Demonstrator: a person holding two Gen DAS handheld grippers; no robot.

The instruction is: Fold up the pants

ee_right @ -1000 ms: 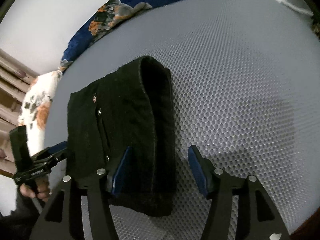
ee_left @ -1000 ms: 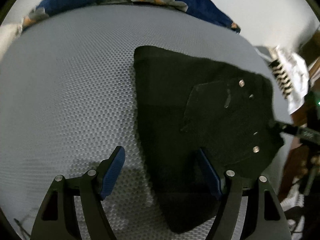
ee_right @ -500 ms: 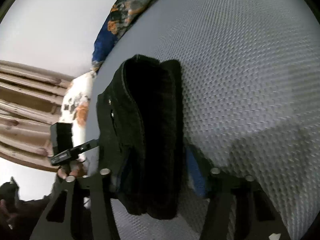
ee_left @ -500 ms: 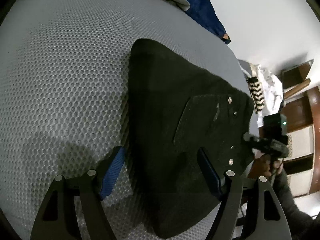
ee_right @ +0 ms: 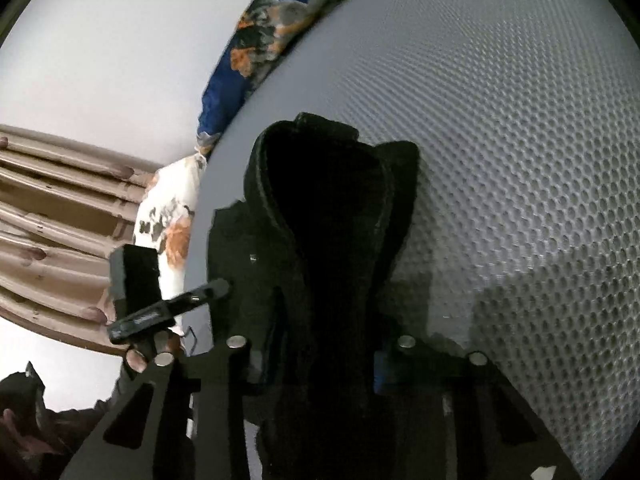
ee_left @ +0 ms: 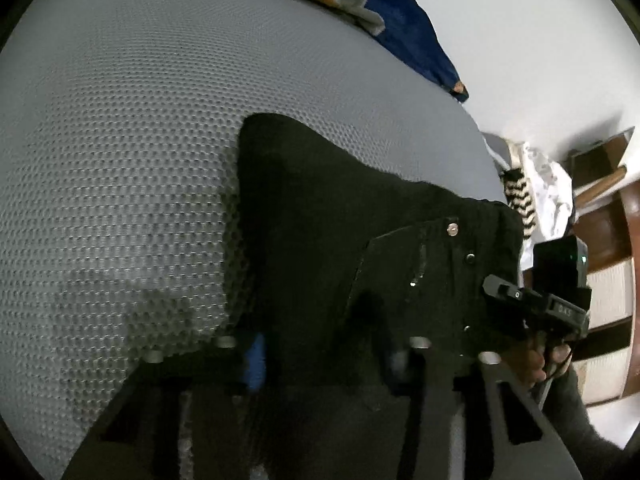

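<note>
Black pants [ee_left: 320, 220], folded into a thick bundle with metal rivets near a pocket, lie on a grey honeycomb mattress [ee_left: 120, 160]. My left gripper [ee_left: 326, 356] has its jaws closing, and both blue pads press the near edge of the cloth. In the right wrist view the pants [ee_right: 332, 208] rise as a bunched fold between the fingers. My right gripper [ee_right: 322, 364] is also closing, with its pads squeezing that fold. Each view shows the other gripper's black body [ee_left: 560, 276] [ee_right: 136, 280] held in a hand at the pants' opposite side.
A blue floral blanket [ee_left: 404, 28] lies along the mattress's far edge. Off the mattress are a striped cloth [ee_left: 518, 200] and wooden furniture [ee_left: 600, 208] on one side, and a floral pillow [ee_right: 168, 220] and brown panels [ee_right: 60, 216] on the other.
Both pairs of jaws have narrowed from wide apart onto the pants. The left gripper moved in over the cloth. On the right, the fold has bunched up and lifted between the fingers.
</note>
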